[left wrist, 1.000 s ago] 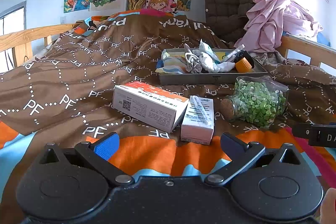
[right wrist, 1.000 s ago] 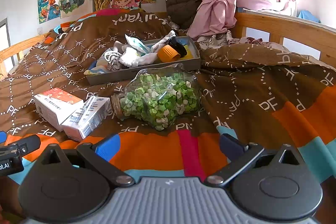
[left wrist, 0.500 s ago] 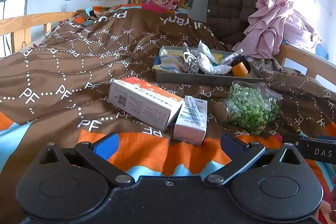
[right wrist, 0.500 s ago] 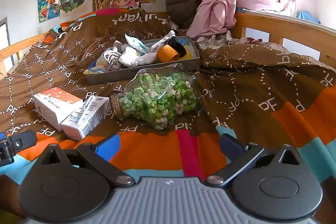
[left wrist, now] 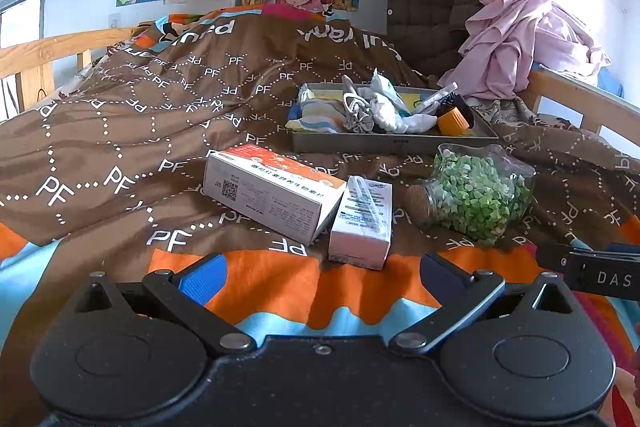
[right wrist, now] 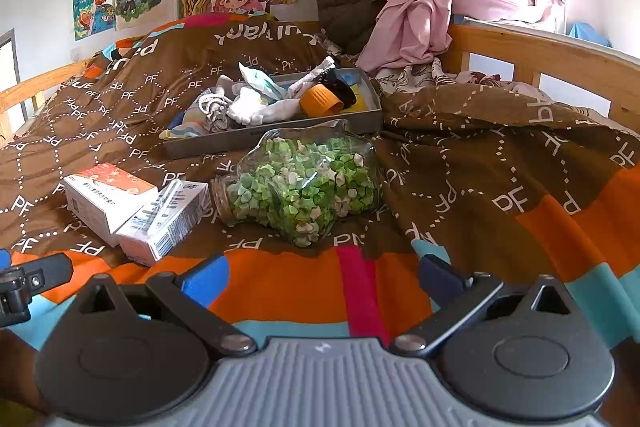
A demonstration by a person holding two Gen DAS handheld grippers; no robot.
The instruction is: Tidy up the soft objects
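From the left wrist, the left gripper (left wrist: 320, 277) is hovering wide open and empty over the bed's brown patterned quilt (left wrist: 120, 131); the shallow grey tray (left wrist: 394, 143) holding crumpled white and striped soft cloths (left wrist: 384, 111) is lying well ahead, slightly right, long axis crosswise. From the right wrist, the right gripper (right wrist: 322, 279) is likewise gaping empty, the tray (right wrist: 276, 139) sitting ahead-left beyond the clear jar of green paper stars (right wrist: 300, 187), so neither looks clearly nearer.

**Surface and material findings**

Quilt (left wrist: 120, 131): matt printed cloth. Tray (left wrist: 394, 143): matt grey, looks metal. Jar (right wrist: 304, 183): clear glossy glass, cork stopper. Two boxes (left wrist: 272, 191): smooth card. Bed rail (right wrist: 540, 55): smooth wood. Claws (right wrist: 322, 275): matt black plastic.
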